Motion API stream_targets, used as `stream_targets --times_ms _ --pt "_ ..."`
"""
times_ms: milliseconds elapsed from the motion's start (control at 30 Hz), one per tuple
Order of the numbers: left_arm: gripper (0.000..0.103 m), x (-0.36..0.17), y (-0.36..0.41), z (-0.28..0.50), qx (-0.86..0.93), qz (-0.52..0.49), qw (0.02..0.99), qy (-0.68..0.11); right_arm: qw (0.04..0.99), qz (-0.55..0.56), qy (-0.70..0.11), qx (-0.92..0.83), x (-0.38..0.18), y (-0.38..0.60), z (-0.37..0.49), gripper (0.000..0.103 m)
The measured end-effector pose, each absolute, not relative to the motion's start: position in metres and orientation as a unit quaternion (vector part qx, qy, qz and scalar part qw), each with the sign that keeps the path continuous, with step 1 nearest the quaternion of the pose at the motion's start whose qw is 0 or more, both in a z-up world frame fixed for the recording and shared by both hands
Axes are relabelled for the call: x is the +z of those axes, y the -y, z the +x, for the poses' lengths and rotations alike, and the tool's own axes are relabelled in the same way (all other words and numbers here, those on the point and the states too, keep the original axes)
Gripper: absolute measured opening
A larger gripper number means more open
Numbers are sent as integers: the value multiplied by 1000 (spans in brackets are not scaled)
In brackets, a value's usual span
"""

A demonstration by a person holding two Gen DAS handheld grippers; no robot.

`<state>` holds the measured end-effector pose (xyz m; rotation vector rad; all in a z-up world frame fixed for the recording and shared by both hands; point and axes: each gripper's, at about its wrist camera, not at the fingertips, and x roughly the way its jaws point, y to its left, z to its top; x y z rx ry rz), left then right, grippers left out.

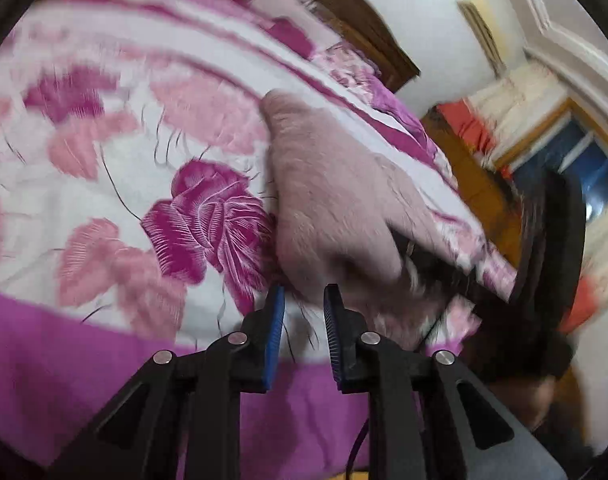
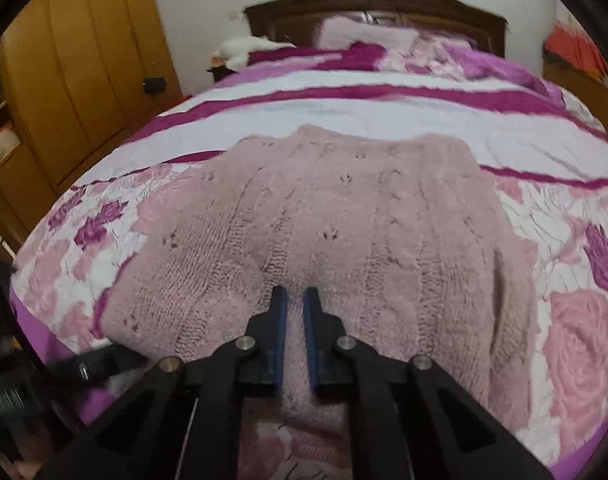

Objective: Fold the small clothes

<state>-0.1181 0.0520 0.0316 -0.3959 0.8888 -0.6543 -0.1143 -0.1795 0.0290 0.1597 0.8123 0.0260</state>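
A dusty-pink knitted sweater [image 2: 336,216] lies spread flat on the floral bedspread [image 2: 576,344]. My right gripper [image 2: 295,294] is over the sweater's near hem; its jaws stand a narrow gap apart with knit between the blue pads, gripping the hem. In the left wrist view the sweater [image 1: 336,200] shows from its left side. My left gripper [image 1: 304,296] is open at the sweater's near left edge, jaws apart, holding nothing. The other gripper [image 1: 544,248] shows as a blurred black shape at the right.
The bed has a dark wooden headboard [image 2: 376,4] and pillows [image 2: 368,34] at the far end. A wooden wardrobe [image 2: 75,80] stands left of the bed. A window [image 1: 584,168] and curtains are at the right in the left wrist view.
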Motion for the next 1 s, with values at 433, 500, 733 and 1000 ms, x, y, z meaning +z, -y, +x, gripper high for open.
stream_targets --times_ms 433,500,733,1000 --pt "0 62 -8 -89 -262 -68 885 -379 918 -3 -381 -105 26 201 -136 23" --pt "0 36 -1 -94 -246 -18 891 -381 915 15 -390 -101 29 206 -137 23" --pt "0 43 -2 -108 -241 -14 900 -364 913 30 -398 -88 28 211 -132 23" --pt "20 70 -58 -88 -261 -112 906 -314 915 142 -377 -15 55 246 -136 48"
